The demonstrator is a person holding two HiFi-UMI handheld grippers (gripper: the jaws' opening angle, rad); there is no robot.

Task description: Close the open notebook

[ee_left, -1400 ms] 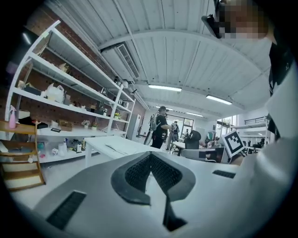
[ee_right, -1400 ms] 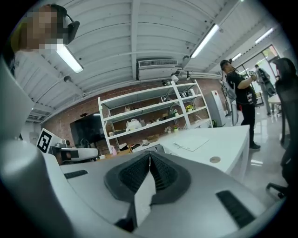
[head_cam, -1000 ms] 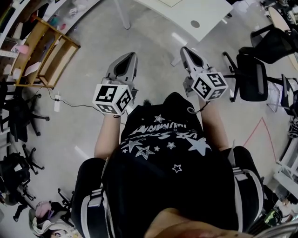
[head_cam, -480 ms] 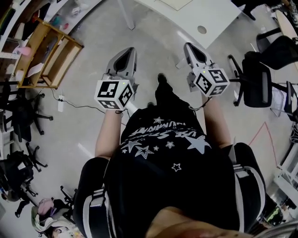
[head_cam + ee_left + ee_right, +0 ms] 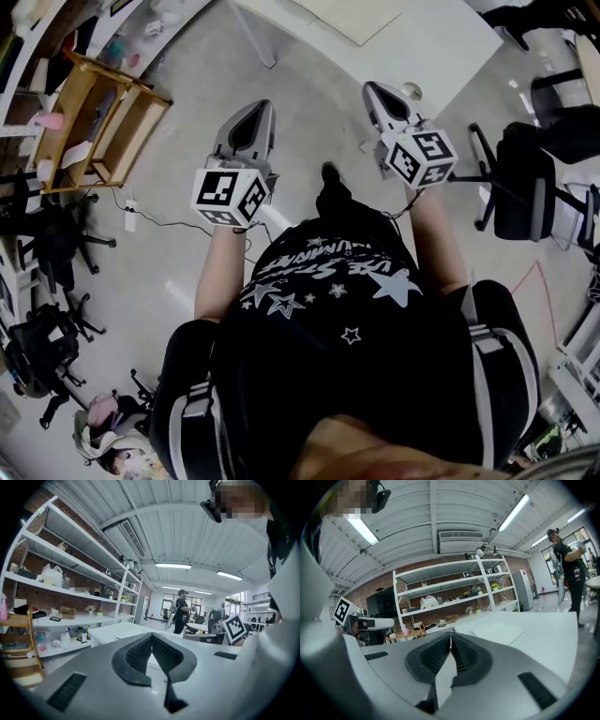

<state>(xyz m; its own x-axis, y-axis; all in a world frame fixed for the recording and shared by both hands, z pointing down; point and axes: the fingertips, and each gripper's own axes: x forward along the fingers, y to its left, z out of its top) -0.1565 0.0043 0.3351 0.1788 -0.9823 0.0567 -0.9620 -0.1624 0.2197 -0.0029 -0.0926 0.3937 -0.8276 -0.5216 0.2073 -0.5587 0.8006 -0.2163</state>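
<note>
The open notebook (image 5: pixel 348 17) lies pale and flat on the white table (image 5: pixel 441 47) at the top of the head view. In the right gripper view the notebook (image 5: pixel 491 631) shows as a light sheet on the tabletop, beyond the jaws. My left gripper (image 5: pixel 256 110) is held out over the grey floor, short of the table, shut and empty. My right gripper (image 5: pixel 371 89) reaches near the table's front edge, also shut with nothing between its pads. Seen from their own cameras, the left gripper (image 5: pixel 151 635) and the right gripper (image 5: pixel 450 634) both have their tips together.
A wooden shelf cart (image 5: pixel 103 117) stands at the left, with a power strip (image 5: pixel 130 213) and cable on the floor. Black office chairs (image 5: pixel 525 178) crowd the right. A table leg (image 5: pixel 255 42) lies ahead. White shelving (image 5: pixel 70 573) lines the wall. A person (image 5: pixel 567 569) stands far off.
The person has stepped forward: the table and notebook have come closer to both grippers, and the right gripper now nears the table edge. Both grippers stay shut.
</note>
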